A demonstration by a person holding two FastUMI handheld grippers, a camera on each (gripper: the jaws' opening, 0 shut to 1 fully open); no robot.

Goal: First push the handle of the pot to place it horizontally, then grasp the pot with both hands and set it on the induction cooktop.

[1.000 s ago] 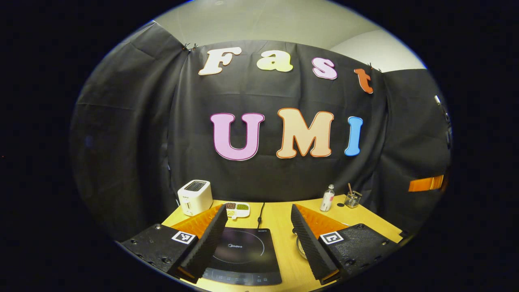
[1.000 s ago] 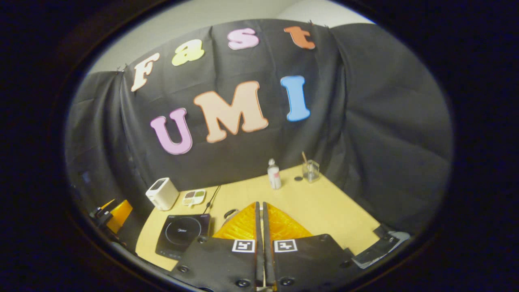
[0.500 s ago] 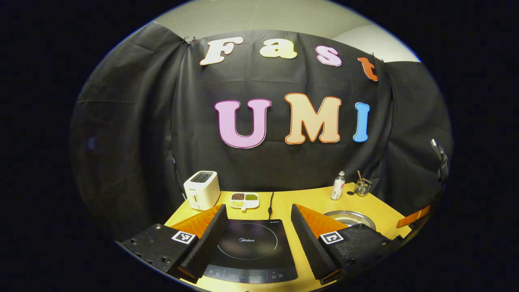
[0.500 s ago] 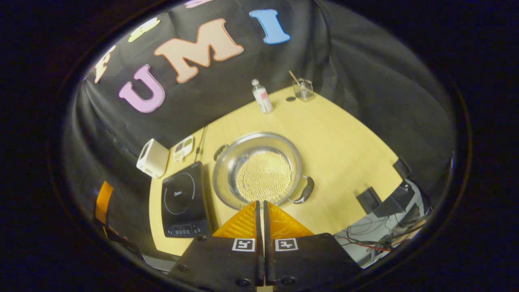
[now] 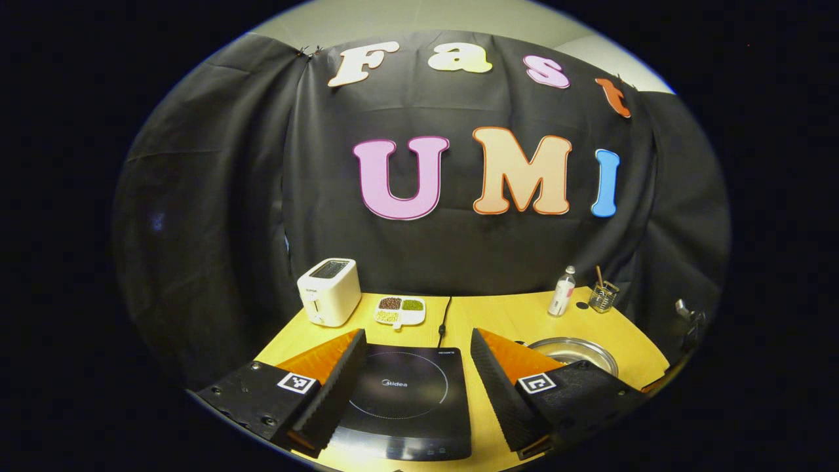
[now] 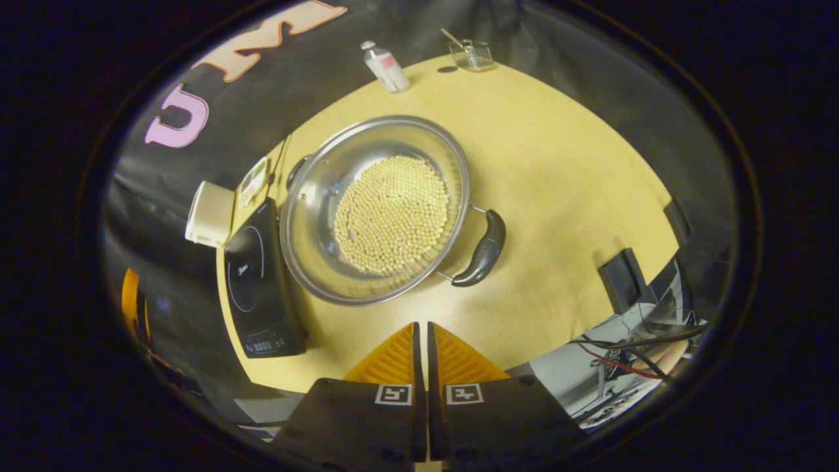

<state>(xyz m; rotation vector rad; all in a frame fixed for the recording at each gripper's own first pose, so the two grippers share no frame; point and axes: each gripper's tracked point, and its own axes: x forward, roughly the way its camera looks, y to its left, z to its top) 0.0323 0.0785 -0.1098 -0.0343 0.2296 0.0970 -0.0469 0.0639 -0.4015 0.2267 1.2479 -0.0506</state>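
A steel pot (image 6: 314, 216) holding pale round beans sits on the yellow table (image 6: 564, 164), with one black handle (image 6: 484, 249) at its near right and another (image 6: 296, 172) at its far left. My right gripper (image 6: 421, 326) is shut, empty, above the table's near edge and short of the pot. The black induction cooktop (image 6: 255, 275) lies just left of the pot. In the left gripper view my left gripper (image 5: 416, 341) hangs open over the cooktop (image 5: 403, 393), and the pot's rim (image 5: 573, 345) shows behind its right finger.
A white toaster (image 5: 329, 299) and a divided dish of beans (image 5: 400, 310) stand at the back left, the cooktop's cord (image 5: 444, 318) beside them. A small bottle (image 5: 562, 290) and a glass with a stick (image 5: 603, 295) stand back right. Cables (image 6: 623, 354) lie beyond the table's right edge.
The right gripper has tilted down and drawn nearer the pot, which now looms larger. The left gripper view has shifted slightly, bringing the cooktop and pot rim more into sight.
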